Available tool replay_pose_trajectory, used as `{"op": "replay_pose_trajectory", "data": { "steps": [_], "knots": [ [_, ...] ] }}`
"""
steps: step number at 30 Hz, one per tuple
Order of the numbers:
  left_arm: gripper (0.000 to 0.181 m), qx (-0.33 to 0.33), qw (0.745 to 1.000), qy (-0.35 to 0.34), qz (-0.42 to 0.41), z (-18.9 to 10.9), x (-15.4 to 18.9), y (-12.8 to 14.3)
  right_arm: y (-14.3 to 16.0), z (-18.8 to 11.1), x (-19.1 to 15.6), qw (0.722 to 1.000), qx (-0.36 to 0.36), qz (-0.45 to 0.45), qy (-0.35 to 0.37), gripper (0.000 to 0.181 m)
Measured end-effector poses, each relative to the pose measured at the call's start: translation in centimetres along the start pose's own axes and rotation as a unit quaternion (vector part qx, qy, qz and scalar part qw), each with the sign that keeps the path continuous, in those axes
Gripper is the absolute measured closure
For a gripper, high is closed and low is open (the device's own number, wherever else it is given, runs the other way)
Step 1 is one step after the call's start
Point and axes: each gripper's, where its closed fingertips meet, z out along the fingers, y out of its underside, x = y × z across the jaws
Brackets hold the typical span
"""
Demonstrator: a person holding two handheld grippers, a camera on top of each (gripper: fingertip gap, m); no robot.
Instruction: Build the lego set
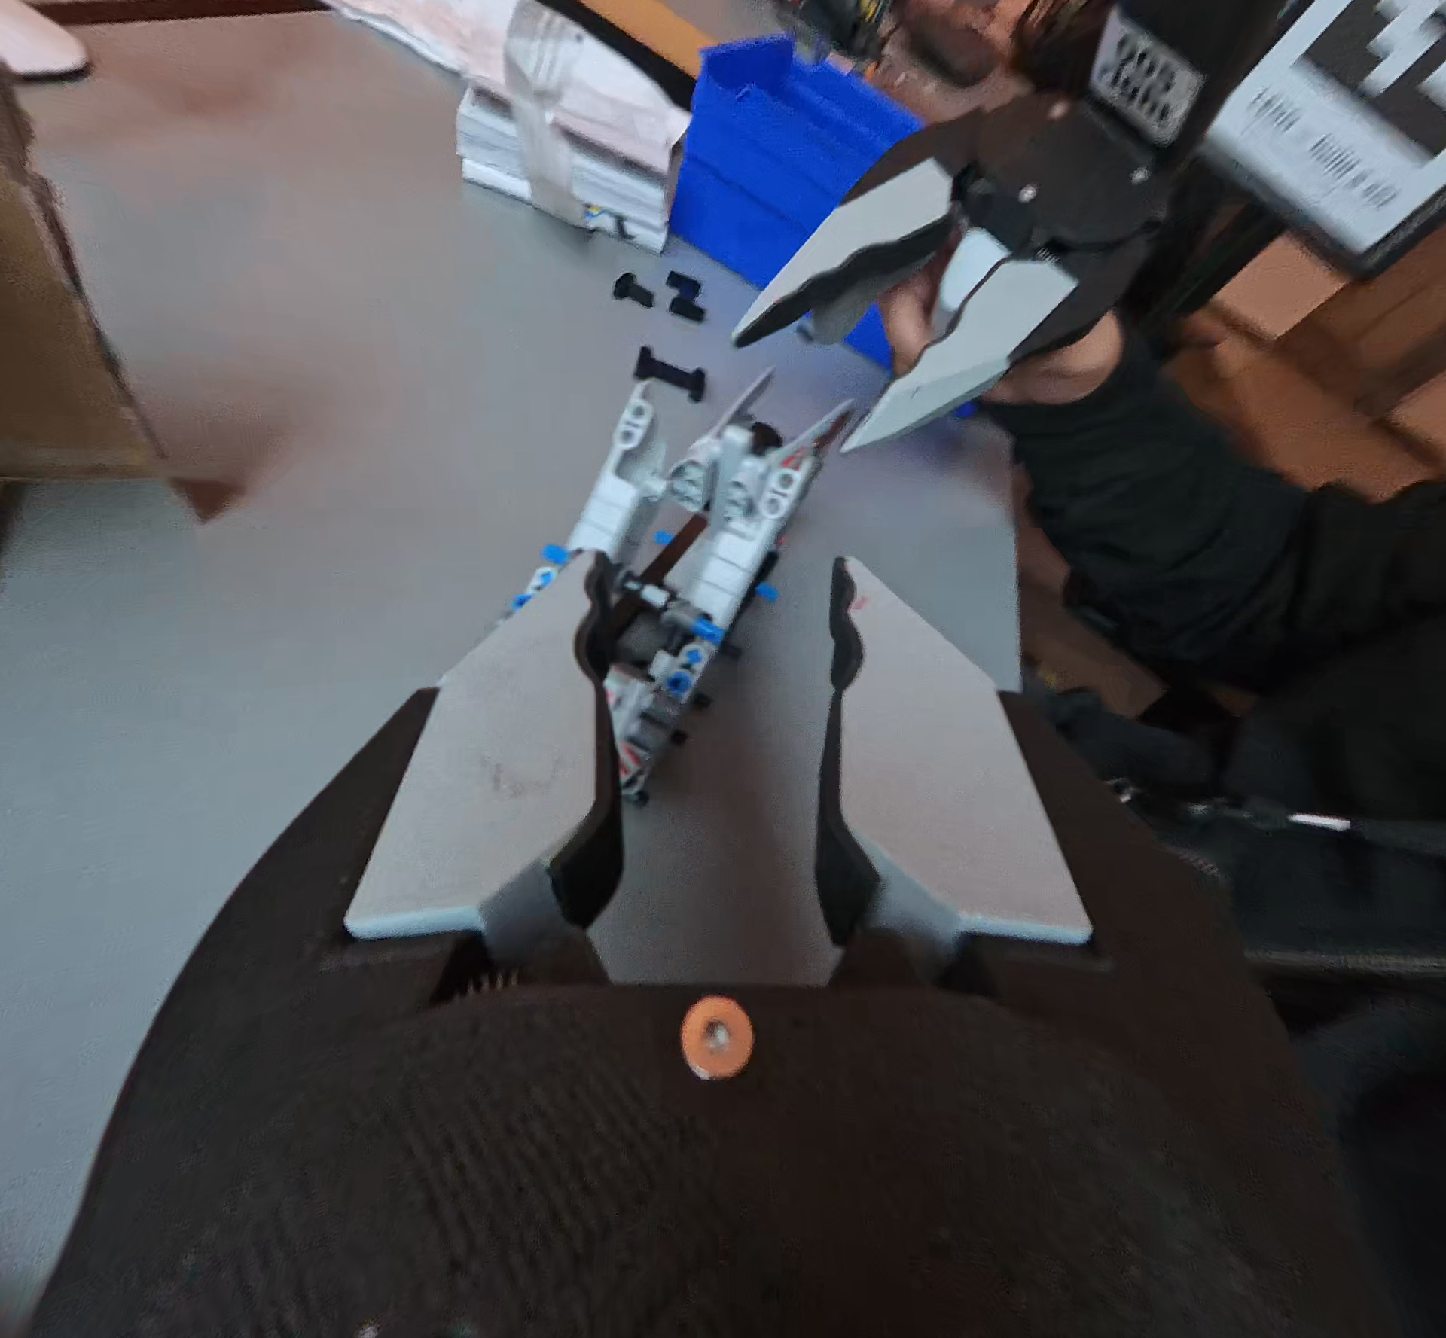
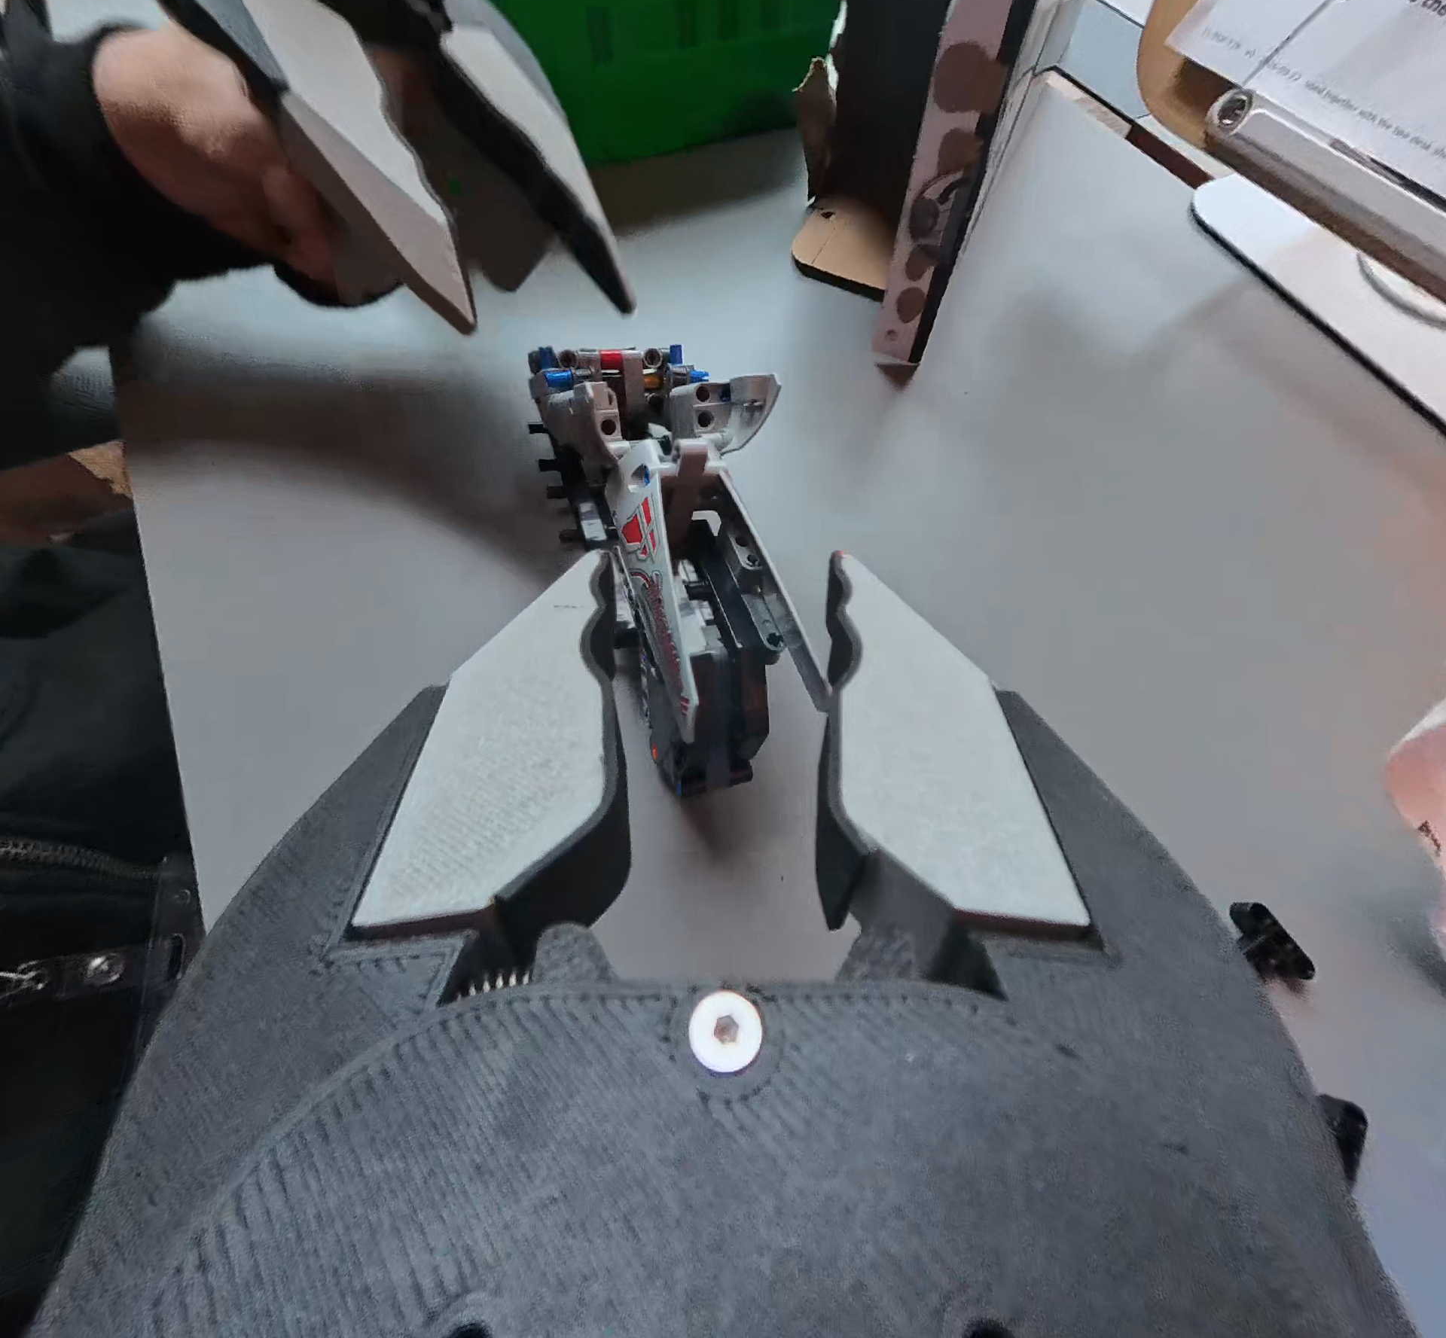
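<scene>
The lego model (image 1: 688, 557) lies on the surface (image 1: 313, 675), between the two tongs. From the left tongs (image 1: 716, 573), the right tongs (image 1: 790, 393) hang at one o'clock, loose pieces (image 1: 669, 369) at twelve beyond the model, a bin (image 1: 775, 150) behind them, a paper stack (image 1: 548, 127) at eleven.

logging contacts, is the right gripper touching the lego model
Cannot tell. In the right wrist view the right gripper brackets the lego model, open; no clear gap or contact.
</scene>
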Motion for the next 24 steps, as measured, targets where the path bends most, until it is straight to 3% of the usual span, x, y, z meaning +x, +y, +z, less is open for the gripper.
{"op": "replay_pose_trajectory", "data": {
  "steps": [3,5,7,15,18,19,24],
  "knots": [
    [0.115,-0.057,0.989,-0.107,0.083,-1.2,-2.6,1.0,0.7,0.3,-0.2,1.000,-0.003,-0.009,-0.004,0.117],
    [0.103,-0.107,0.977,-0.135,0.123,-1.4,-3.4,2.6,1.2,0.8,-0.7,1.000,-0.010,-0.009,-0.018,0.116],
    [0.089,-0.145,0.972,-0.119,0.146,-1.2,-2.9,4.2,2.0,1.3,-1.1,0.999,-0.027,-0.019,-0.023,0.116],
    [0.092,-0.215,0.956,-0.105,0.169,1.2,-4.4,8.1,3.1,2.8,-1.8,0.997,-0.044,-0.048,-0.043,0.130],
    [0.104,-0.210,0.961,-0.074,0.166,1.8,-4.0,8.3,3.3,2.7,-1.5,0.997,-0.041,-0.041,-0.049,0.130],
    [0.115,-0.207,0.963,-0.065,0.160,1.6,-4.0,8.2,3.4,2.6,-1.1,0.997,-0.042,-0.036,-0.045,0.130],
    [0.117,-0.180,0.980,-0.001,0.085,1.5,-3.0,7.8,3.2,2.4,-0.6,0.997,-0.013,0.009,-0.070,0.125]
  ]
}}
